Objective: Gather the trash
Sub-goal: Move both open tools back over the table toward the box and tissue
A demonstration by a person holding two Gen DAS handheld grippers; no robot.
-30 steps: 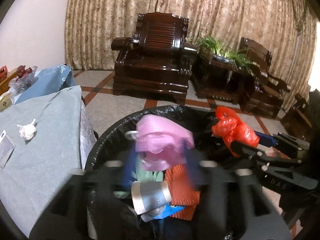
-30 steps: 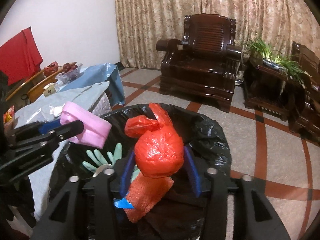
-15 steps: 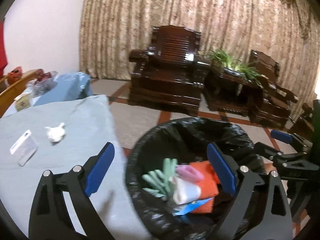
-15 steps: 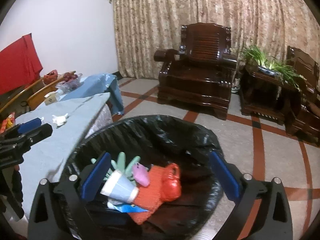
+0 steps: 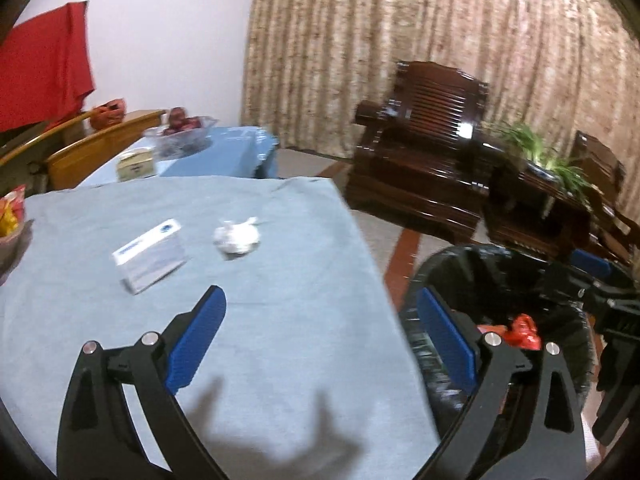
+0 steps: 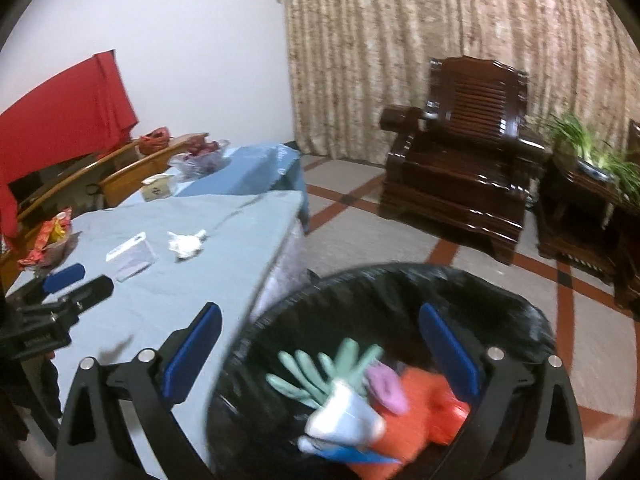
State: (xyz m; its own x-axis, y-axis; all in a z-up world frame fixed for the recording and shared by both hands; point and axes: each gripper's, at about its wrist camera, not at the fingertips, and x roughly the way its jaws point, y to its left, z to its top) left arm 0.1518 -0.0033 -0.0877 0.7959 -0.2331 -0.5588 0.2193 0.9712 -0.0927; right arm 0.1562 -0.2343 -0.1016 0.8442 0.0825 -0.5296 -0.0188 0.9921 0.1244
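Note:
A black-lined trash bin (image 6: 400, 280) stands beside the grey-blue table (image 5: 260, 320). Inside lie a green rubber glove (image 6: 320, 364), a pink cloth (image 6: 386, 386), a red plastic bag (image 6: 448, 408) and orange netting. My right gripper (image 6: 320, 356) hangs open over the bin, holding nothing. My left gripper (image 5: 320, 344) is open and empty over the table's right edge, the bin (image 5: 500, 272) to its right. On the table lie a crumpled white tissue (image 5: 236, 236) and a small white and blue box (image 5: 150, 256), both ahead of the left gripper. The same tissue (image 6: 184, 242) and box (image 6: 132, 256) show left of the bin in the right wrist view.
A snack wrapper in a bowl (image 6: 48, 240) sits at the table's left edge. A second table behind holds a fruit bowl (image 5: 180, 136) and a carton. Wooden chairs with a red cloth (image 5: 44, 76) stand left. Dark armchairs (image 6: 464, 168) and a plant stand on the tiled floor.
Both grippers opened: the pink cloth and the red bag dropped into the bin. My left gripper then swung left from over the bin to over the table; the right drew back slightly.

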